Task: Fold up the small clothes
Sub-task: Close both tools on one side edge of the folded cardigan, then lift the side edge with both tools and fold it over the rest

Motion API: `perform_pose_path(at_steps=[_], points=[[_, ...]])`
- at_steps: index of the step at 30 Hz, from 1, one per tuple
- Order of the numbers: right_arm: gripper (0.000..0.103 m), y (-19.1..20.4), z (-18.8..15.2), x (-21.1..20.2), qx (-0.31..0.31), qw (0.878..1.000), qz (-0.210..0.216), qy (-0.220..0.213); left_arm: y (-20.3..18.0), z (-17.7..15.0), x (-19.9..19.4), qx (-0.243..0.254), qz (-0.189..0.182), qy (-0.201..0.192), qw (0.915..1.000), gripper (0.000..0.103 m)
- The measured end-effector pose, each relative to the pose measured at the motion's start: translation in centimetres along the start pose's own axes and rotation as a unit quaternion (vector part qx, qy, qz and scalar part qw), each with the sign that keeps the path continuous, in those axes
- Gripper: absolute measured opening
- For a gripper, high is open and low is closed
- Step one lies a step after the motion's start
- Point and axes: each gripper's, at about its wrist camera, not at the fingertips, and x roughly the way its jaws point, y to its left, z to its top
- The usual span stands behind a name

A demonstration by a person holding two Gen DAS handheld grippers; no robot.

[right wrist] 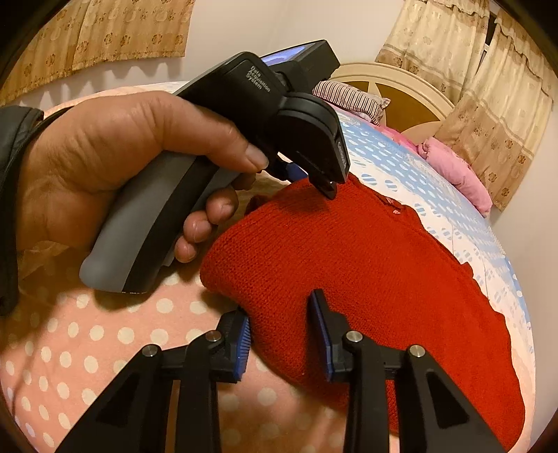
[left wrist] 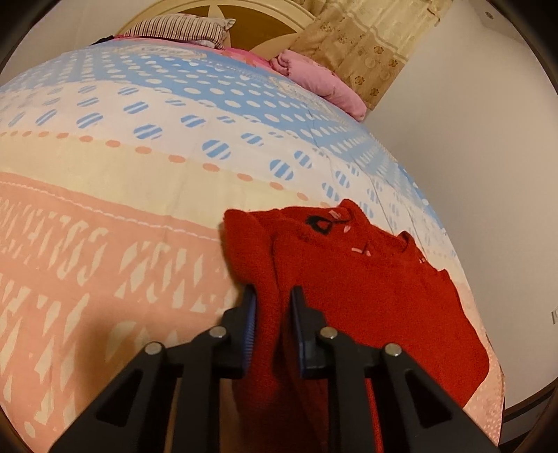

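Observation:
A small red knit sweater lies on the patterned bedspread, partly folded, its collar toward the far side. My left gripper is shut on a fold of the sweater's left edge, red fabric pinched between the blue pads. In the right wrist view the sweater spreads ahead. My right gripper is open, its jaws straddling the sweater's near edge without pinching it. The left gripper's body, held in a hand, sits over the sweater's far left corner.
The bedspread covers the whole bed. A striped pillow and a pink bundle lie by the headboard. Curtains and a white wall stand on the right, past the bed's edge.

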Motion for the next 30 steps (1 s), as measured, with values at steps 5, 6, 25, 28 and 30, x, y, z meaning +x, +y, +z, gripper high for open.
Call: perform_pose_path(at_steps=[5,6,25,28,30], points=[[0.022,-0.1,0.0,-0.2,0.005,1.000,0.002,-0.004,0.2,0.2,-0.2,-0.009,-0.011,0.000,0.9999,0.016],[0.021,-0.3,-0.1,-0.3,0.009,1.000,0.004,-0.008,0.4,0.3,-0.3,-0.015,-0.017,0.001,0.9997,0.016],[0.014,-5.0,-0.9,-3.2,0.116,0.990,0.057,-0.063,-2.4,1.8,-2.4,-0.067,-0.118,-0.019,0.9906,0.014],[0.014,-5.9,-1.3,-3.5,0.129,0.988,0.057,-0.066,-3.6,2.0,-2.4,-0.060,-0.123,-0.018,0.9904,0.014],[0.014,-6.5,-1.5,-3.6,0.138,0.986,0.057,-0.068,-4.3,2.1,-2.4,-0.056,-0.126,-0.018,0.9903,0.014]])
